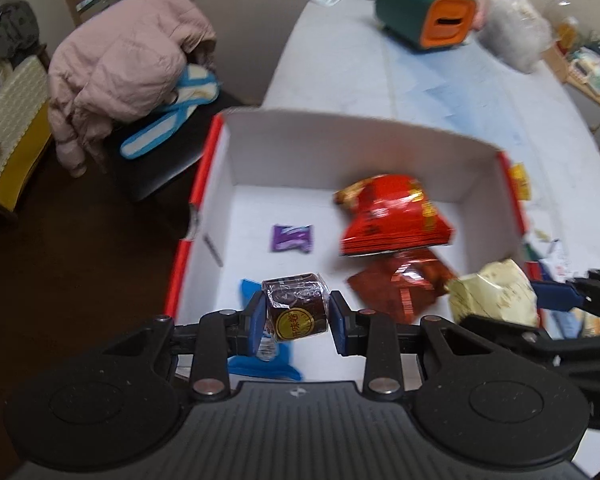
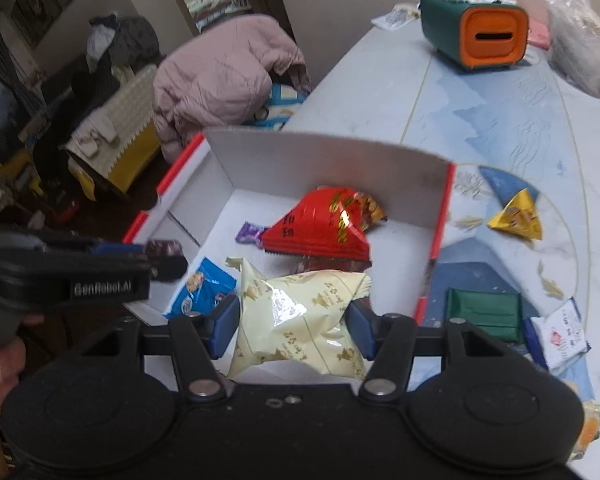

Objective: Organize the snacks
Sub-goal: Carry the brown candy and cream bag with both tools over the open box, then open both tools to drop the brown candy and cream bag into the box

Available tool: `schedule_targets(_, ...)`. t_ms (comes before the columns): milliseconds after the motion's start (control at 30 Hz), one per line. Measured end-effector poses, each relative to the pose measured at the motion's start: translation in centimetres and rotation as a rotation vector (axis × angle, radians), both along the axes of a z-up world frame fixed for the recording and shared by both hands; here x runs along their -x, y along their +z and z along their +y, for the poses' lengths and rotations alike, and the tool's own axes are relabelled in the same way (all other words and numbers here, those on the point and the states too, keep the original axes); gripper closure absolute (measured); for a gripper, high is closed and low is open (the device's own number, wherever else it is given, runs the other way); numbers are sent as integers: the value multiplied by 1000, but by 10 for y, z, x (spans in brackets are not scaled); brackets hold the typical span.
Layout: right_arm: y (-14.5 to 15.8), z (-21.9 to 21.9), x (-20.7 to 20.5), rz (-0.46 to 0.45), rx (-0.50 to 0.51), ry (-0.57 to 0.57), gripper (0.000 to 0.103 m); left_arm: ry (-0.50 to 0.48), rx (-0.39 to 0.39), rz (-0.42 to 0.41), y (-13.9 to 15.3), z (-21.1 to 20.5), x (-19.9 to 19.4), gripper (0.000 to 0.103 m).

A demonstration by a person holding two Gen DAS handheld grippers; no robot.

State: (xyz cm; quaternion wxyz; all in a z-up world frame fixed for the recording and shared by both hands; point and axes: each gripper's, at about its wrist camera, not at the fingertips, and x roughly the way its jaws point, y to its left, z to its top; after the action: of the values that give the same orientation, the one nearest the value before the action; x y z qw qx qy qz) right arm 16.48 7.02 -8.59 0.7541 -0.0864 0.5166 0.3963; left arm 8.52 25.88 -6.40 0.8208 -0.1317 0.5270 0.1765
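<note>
Cardboard box (image 1: 340,148) holding five snacks; left tongs (image 1: 296,316) clamped on brown roll (image 1: 296,312), right tongs (image 2: 292,320) on cream packet (image 2: 300,316), both above it.
</note>
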Motion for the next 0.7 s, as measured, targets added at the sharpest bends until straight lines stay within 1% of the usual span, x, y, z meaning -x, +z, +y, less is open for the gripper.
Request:
schedule_targets(167,-19,16,1,16,50,5,46,16,20,44,-21,19,-3,71)
schedule_targets(267,-28,23,2,17,76,7,46,25,48,67,-32,25,-8,71)
schedule_targets(533,-45,30,0,33,114,-2,45,-2,33,95,-48,17,-15,71)
schedule_targets(700,-51,32,2,25,122,1,45,-8,29,97,-54,12,-16,70)
